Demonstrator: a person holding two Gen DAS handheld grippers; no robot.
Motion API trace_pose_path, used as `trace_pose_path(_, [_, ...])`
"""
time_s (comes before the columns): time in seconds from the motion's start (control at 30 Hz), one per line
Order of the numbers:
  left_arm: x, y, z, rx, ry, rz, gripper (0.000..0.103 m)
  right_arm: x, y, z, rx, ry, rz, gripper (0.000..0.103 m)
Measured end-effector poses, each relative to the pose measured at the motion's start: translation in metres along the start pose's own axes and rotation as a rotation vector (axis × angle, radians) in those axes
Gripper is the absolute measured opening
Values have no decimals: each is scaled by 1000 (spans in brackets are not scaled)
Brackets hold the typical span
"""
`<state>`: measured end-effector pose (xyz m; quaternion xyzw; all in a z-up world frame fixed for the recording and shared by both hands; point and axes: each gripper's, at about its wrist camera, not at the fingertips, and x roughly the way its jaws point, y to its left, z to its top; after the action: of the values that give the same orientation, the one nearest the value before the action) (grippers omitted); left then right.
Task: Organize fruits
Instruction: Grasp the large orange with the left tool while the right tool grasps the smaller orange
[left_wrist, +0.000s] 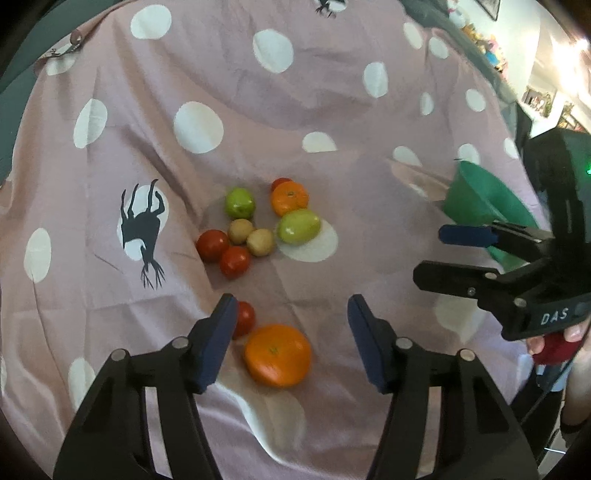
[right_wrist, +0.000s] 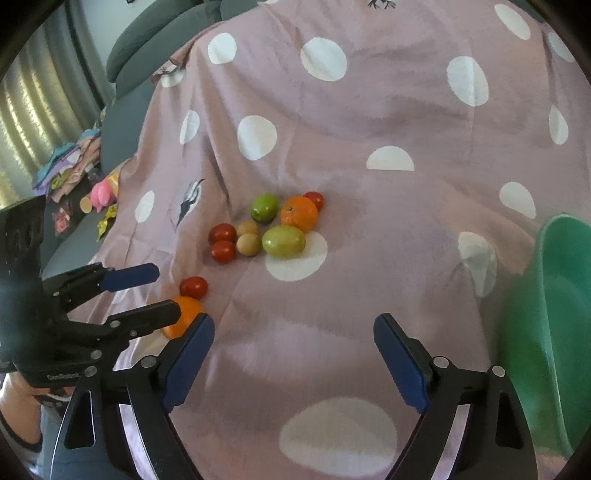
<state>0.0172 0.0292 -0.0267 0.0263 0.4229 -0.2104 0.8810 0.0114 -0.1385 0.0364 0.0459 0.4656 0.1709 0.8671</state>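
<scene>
the left gripper (left_wrist: 291, 332) hangs low over a pink cloth with white dots (left_wrist: 332, 92), its blue-padded fingers (left_wrist: 218, 339) parted to about a middling gap and touching nothing. between them, a little nearer the left finger, lies a large orange (left_wrist: 277, 355), with clear space to both pads; nothing is held. just past that orange, partly hidden behind the left finger, sits a single tomato (left_wrist: 244, 318). the right gripper (right_wrist: 293, 360) is off to the right side of the cloth, its fingers (right_wrist: 400, 363) spread wide with only bare cloth between them, so it has hold of nothing either. close to the cloth's right edge, beside the right gripper, stands a green bowl (right_wrist: 554, 314), tilted in the view, and its inside looks empty as far as it shows. farther toward the middle of the cloth lies the main cluster of fruit: two tomatoes (left_wrist: 212, 245) touching each other at its near left, two small tan round fruits (left_wrist: 260, 242) just beside them, a green oval fruit (left_wrist: 298, 226) on a white dot at the near right, a green apple (left_wrist: 240, 202) behind the tan ones, a second orange (left_wrist: 289, 197) behind the oval fruit, and one more tomato (left_wrist: 280, 182) peeping out at its far side. a black animal print (left_wrist: 142, 229) marks the cloth left of the cluster. past the far left edge of the cloth a grey cushion (right_wrist: 155, 40) shows.
</scene>
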Motion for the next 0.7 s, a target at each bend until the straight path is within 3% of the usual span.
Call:
trace_pose_path(0.13, [10, 3, 3, -4, 69, -38, 61, 18, 0, 17, -23, 24, -16, 83])
trace_pose_path(0.3, [11, -2, -10, 66, 140, -49, 59, 43, -6, 46, -18, 42, 21, 83])
trace_pose_path(0.43, [11, 2, -14, 84, 159, -39, 56, 73, -8, 69, -15, 79, -1, 81])
trace_pose_path(0.5, [12, 7, -13, 69, 174, -36, 54, 84, -10, 76, -3, 99, 2, 74])
trace_pose_path(0.63, [13, 12, -11, 64, 188, -49, 50, 108, -18, 88, 36, 144, -12, 74])
trace_pose_path(0.7, [15, 8, -10, 96, 204, -35, 50, 115, -18, 90, 32, 163, -9, 68])
